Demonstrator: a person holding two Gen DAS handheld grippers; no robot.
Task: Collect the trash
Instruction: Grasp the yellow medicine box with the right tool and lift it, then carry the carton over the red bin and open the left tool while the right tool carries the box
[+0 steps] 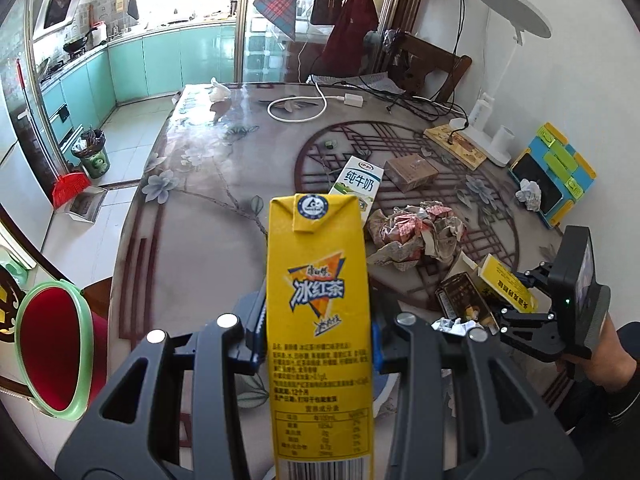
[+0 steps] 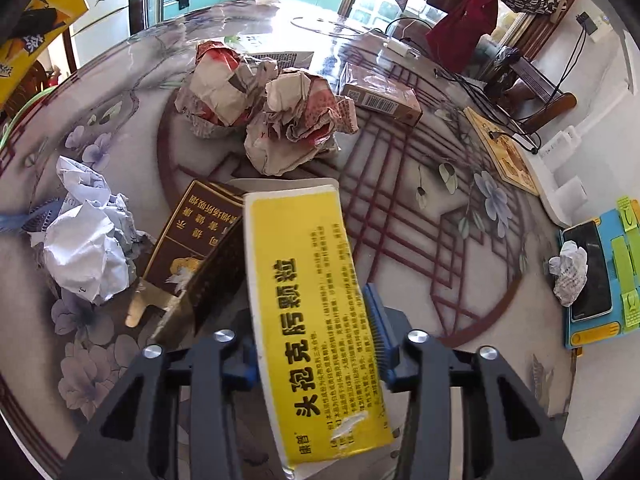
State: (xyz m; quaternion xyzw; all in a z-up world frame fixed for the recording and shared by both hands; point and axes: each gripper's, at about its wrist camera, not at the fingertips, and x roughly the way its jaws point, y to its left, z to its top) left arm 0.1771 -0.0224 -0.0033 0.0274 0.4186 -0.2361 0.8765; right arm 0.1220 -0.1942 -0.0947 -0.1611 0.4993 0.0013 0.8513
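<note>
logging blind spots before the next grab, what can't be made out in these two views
- Left wrist view: iced tea carton base, cut off by the bottom edge; it also hides the table behind it.
- Right wrist view: yellow medicine box near end runs out of frame.
- Right wrist view: brown box partly hidden by the medicine box.

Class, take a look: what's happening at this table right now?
A person is clearing trash with two handheld grippers. The left gripper is shut on a yellow iced-tea carton, held upright above the table. The right gripper has a yellow medicine box between its fingers. Crumpled wrappers, a brown box, white paper and a milk carton remain on the table.
</note>
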